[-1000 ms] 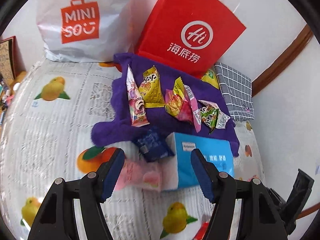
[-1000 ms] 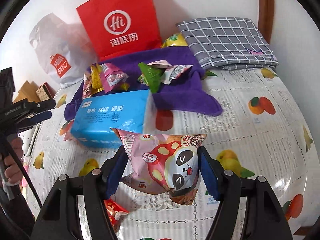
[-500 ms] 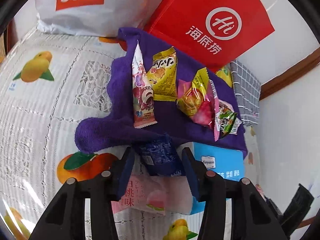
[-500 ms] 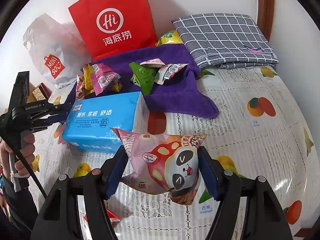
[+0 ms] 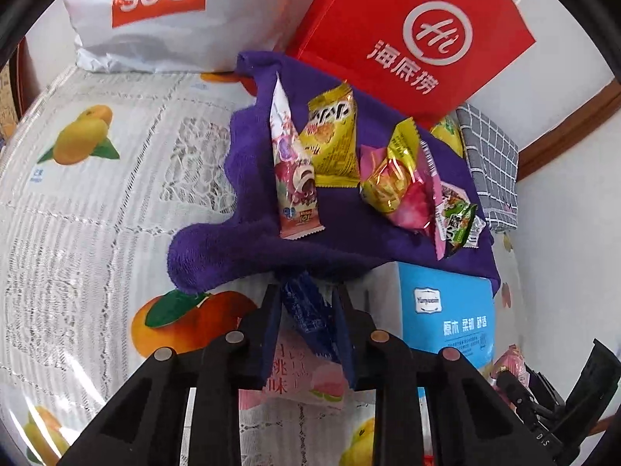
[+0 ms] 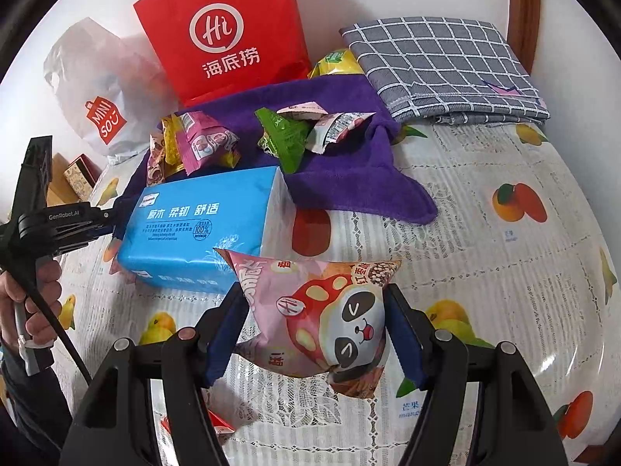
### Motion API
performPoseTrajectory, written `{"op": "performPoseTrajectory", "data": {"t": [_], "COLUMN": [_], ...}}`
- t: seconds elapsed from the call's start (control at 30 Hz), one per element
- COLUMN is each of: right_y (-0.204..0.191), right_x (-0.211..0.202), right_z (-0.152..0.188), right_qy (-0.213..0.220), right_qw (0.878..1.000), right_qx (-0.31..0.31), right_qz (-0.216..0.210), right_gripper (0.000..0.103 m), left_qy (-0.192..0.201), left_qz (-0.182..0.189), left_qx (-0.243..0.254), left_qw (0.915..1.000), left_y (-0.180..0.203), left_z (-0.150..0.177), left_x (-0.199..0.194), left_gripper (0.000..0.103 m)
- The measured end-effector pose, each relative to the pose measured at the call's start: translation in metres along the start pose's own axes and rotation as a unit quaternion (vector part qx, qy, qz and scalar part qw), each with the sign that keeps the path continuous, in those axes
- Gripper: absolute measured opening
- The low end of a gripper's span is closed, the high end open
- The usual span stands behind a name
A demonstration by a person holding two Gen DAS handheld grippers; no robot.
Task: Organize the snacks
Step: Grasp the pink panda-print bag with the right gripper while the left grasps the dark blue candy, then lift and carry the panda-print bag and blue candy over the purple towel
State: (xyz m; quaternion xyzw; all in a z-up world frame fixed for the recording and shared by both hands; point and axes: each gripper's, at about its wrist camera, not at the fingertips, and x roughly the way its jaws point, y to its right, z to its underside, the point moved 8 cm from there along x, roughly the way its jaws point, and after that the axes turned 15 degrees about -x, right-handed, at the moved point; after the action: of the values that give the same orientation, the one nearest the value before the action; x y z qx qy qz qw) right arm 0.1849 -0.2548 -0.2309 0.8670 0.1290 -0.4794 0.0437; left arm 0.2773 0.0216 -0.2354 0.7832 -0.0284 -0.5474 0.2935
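Observation:
My left gripper (image 5: pixel 306 303) is shut on a dark blue snack packet (image 5: pixel 310 314) at the near edge of the purple towel (image 5: pixel 240 233). Several snack packets lie on the towel, among them a pink stick pack (image 5: pixel 293 178), a yellow pack (image 5: pixel 333 143) and a green pack (image 5: pixel 458 221). A pink peach packet (image 5: pixel 302 380) lies on the table under the gripper. My right gripper (image 6: pixel 316 310) is shut on a pink panda snack bag (image 6: pixel 326 318) and holds it above the table, in front of the blue tissue pack (image 6: pixel 202 229).
A red paper bag (image 5: pixel 415 35) and a white Miniso bag (image 5: pixel 155 11) stand behind the towel. A folded grey checked cloth (image 6: pixel 442 70) lies at the back right. The blue tissue pack (image 5: pixel 450 310) sits beside the left gripper. A small red packet (image 6: pixel 217 425) lies under the right gripper.
My left gripper moved forward and closed from wide open onto the dark blue packet. My right gripper kept hold of the panda bag and barely moved.

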Motion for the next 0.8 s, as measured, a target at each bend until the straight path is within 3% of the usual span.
{"op": "performPoseTrajectory", "data": {"t": [0.1, 0.27, 0.33, 0.8], "right_y": [0.000, 0.000, -0.001, -0.019], "right_x": [0.000, 0.002, 0.002, -0.030], "right_z": [0.000, 0.000, 0.000, -0.005], "right_qy": [0.000, -0.004, -0.005, 0.029], "right_qw": [1.000, 1.000, 1.000, 0.999], "right_qx": [-0.002, -0.004, -0.006, -0.025], "right_qz": [0.000, 0.000, 0.002, 0.007], "right_gripper": [0.069, 0.069, 0.069, 0.069], "left_qy": [-0.006, -0.011, -0.011, 0.031], "left_qz": [-0.018, -0.018, -0.012, 0.007], "left_qx": [0.001, 0.003, 0.010, 0.017], "left_qw": [0.9998, 0.9998, 0.9998, 0.9993], "left_y": [-0.003, -0.001, 0.002, 0.002], "left_z": [0.000, 0.002, 0.003, 0.024], "left_x": [0.010, 0.020, 0.018, -0.040], "left_gripper": [0.025, 0.025, 0.020, 0.020]}}
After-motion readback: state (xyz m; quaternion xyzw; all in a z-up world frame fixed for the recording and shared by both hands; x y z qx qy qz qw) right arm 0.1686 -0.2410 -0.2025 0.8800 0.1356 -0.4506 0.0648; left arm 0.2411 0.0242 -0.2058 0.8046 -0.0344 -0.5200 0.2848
